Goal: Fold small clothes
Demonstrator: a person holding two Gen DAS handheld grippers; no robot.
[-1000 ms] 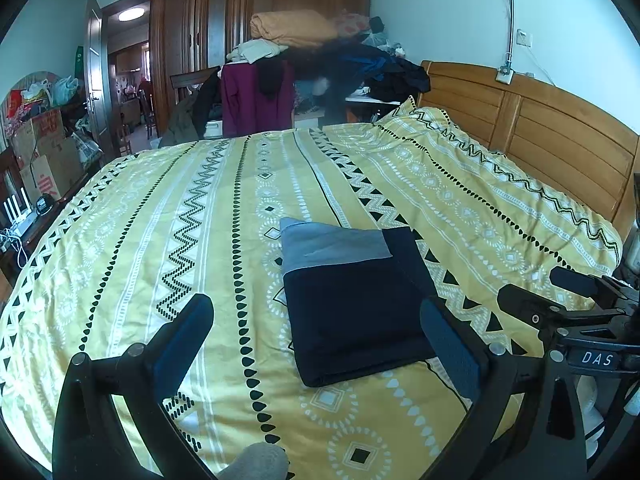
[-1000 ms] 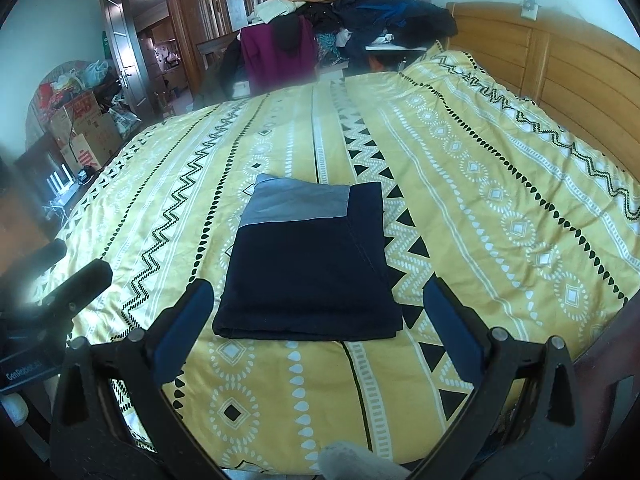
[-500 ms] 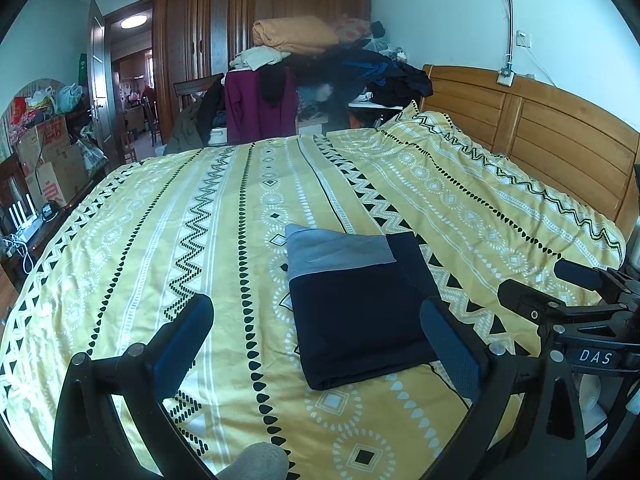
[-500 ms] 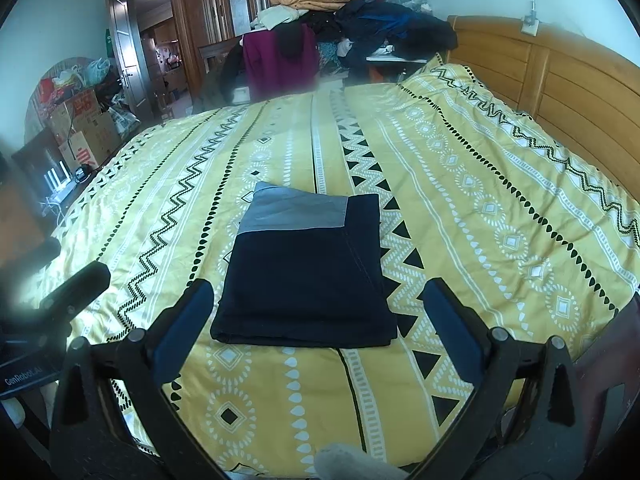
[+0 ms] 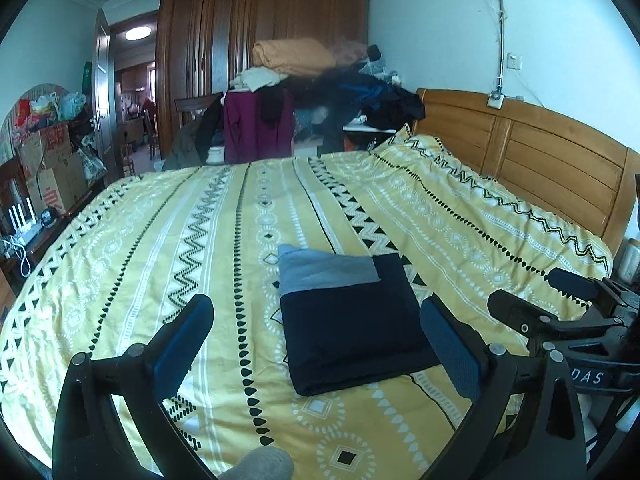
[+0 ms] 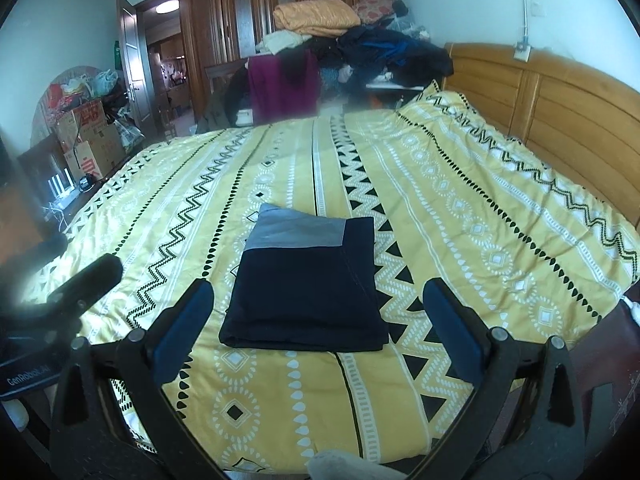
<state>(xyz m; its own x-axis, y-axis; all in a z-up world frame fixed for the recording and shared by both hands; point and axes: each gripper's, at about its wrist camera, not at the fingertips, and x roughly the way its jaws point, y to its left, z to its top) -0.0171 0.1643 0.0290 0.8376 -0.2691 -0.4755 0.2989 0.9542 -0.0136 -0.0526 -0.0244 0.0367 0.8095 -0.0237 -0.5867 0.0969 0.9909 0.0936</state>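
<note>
A dark navy garment with a grey band at its far end lies folded into a neat rectangle (image 5: 348, 320) (image 6: 308, 288) on the yellow patterned bedspread (image 5: 160, 248) (image 6: 480, 220). My left gripper (image 5: 316, 344) hovers above the near edge of the bed, open, with nothing between its blue pads. My right gripper (image 6: 316, 324) is also open and empty, held back from the garment's near edge. The right gripper's fingers (image 5: 532, 312) show at the right of the left wrist view. At the left of the right wrist view the left gripper's fingers (image 6: 88, 280) appear.
A wooden headboard (image 5: 540, 152) runs along the right side. Beyond the bed's far end stand a chair heaped with clothes (image 5: 304, 88) and a wooden wardrobe (image 5: 256, 40). Cardboard boxes and bags (image 5: 44, 164) crowd the left, near an open door (image 5: 104, 96).
Both grippers have drawn back and tilted upward, so the folded garment sits lower in both views and more of the wardrobe shows. The garment has not moved.
</note>
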